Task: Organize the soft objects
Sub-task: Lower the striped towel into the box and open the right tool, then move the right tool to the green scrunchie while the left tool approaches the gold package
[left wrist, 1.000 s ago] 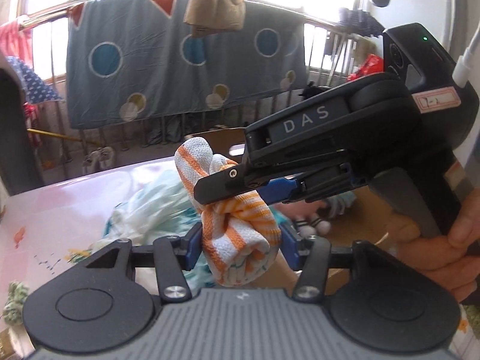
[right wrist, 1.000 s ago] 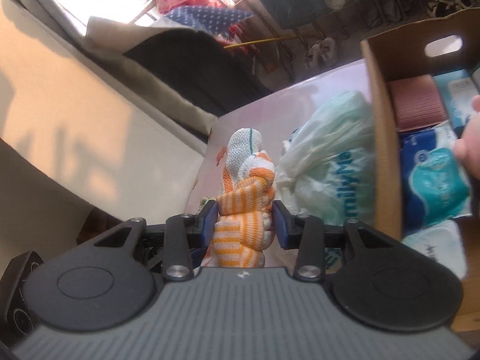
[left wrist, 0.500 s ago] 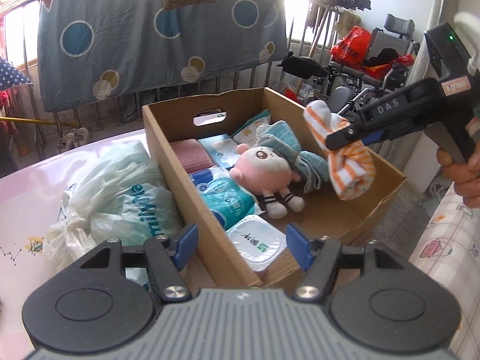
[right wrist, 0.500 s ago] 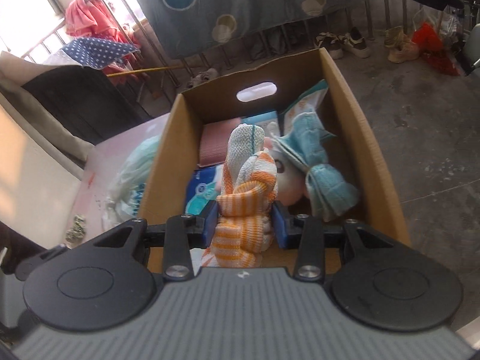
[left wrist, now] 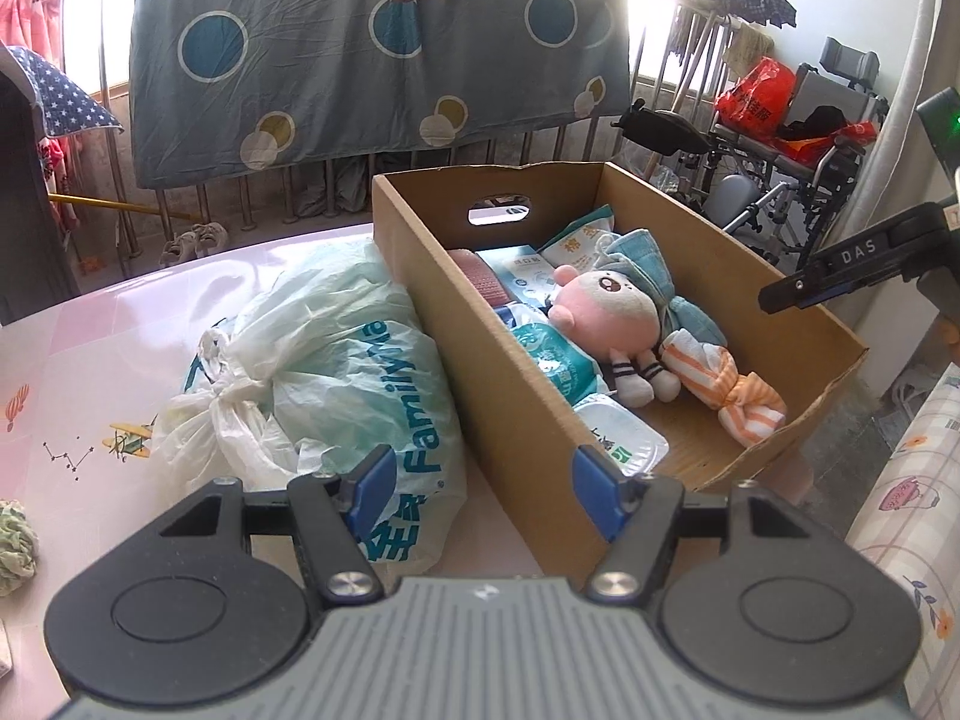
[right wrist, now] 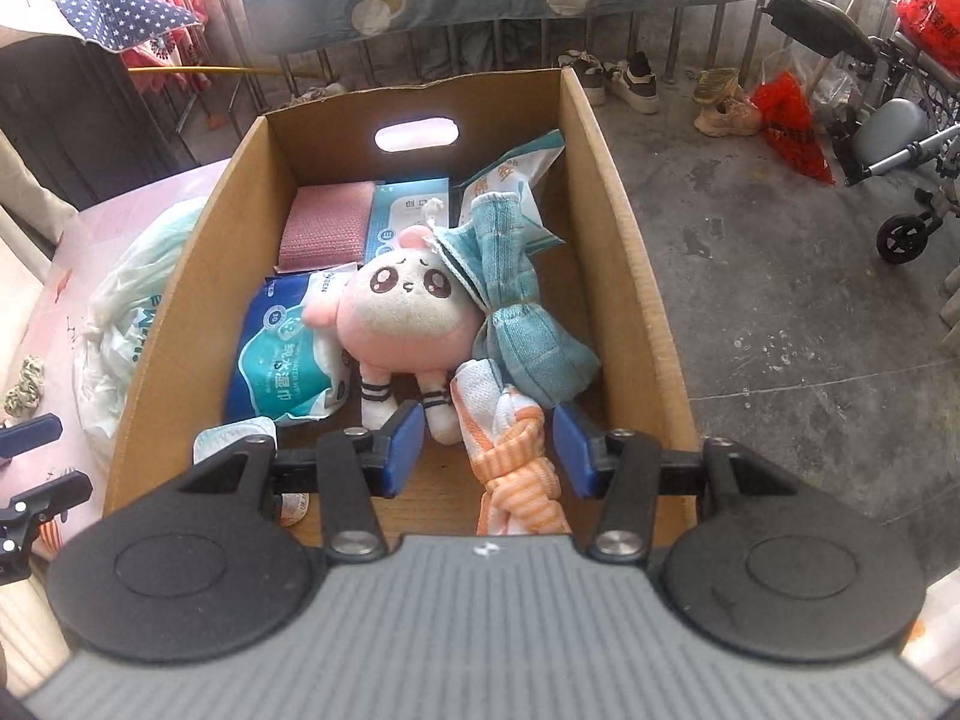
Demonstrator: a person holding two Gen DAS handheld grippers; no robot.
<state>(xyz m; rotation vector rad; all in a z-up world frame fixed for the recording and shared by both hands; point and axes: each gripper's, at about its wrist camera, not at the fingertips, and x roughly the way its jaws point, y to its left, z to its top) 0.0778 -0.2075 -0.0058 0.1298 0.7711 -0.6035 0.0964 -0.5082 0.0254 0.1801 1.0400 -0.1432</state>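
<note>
Right now my right claw [right wrist: 489, 447] hangs over the near end of the cardboard box [right wrist: 624, 228], its jaws opening, and the blue pads stand clear of the knotted orange-and-white striped cloth [right wrist: 516, 462] that lies between them on the box floor. That cloth is a terry towel tied in a knot at its middle, orange stripes on white, with one end flaring toward the plush and the other running under my claw's body. My left claw [left wrist: 483, 495] is spread apart with nothing between its pads, pointing over the seam where the plastic bag [left wrist: 324, 372] on the pink surface [left wrist: 90, 348] meets the box wall.

From the left wrist I see the whole striped cloth [left wrist: 723, 390] lying free at the box's near right corner, and the right claw's dark finger marked DAS [left wrist: 840, 276] well above it; the right wrist hides the cloth's lower end. Only the right wrist shows the concrete floor [right wrist: 780, 312] beyond the box, with shoes and a wheelchair wheel.

Inside the box: a pink plush doll [right wrist: 402, 312] on its back, a knotted teal towel [right wrist: 516, 306] touching the plush's head and the striped cloth, a blue wet-wipes pack [right wrist: 282, 354], a folded maroon cloth [right wrist: 327, 228], a light blue packet [right wrist: 408, 210] and a white pouch [right wrist: 516, 171] at the far end, and a lidded wipes tub [left wrist: 624, 441] near the front.
</note>
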